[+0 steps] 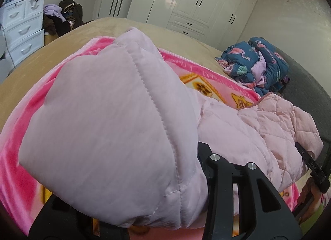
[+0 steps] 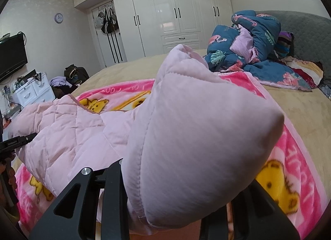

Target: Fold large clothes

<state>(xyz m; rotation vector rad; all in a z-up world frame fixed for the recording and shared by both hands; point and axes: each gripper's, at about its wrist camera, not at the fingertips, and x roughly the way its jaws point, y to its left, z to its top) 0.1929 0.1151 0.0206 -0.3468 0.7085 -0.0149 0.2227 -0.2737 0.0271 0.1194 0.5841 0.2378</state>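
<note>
Beyond jacket (image 2: pixel 196 147) (filling the view), crumpled quilt (image 2: pixel 254 41).

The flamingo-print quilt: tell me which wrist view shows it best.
The right wrist view. There the flamingo-print quilt lies large and mostly unobstructed beyond the pink jacket, with its spread edge visible. The left wrist view shows it smaller, bunched near the right side.

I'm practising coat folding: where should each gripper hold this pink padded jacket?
Grip the pink jacket on its thick stitched edge, one gripper at each end, coming from the near bed side. That firm seam bunches between the fingers, as it does now, and the quilted body hangs between.
</note>
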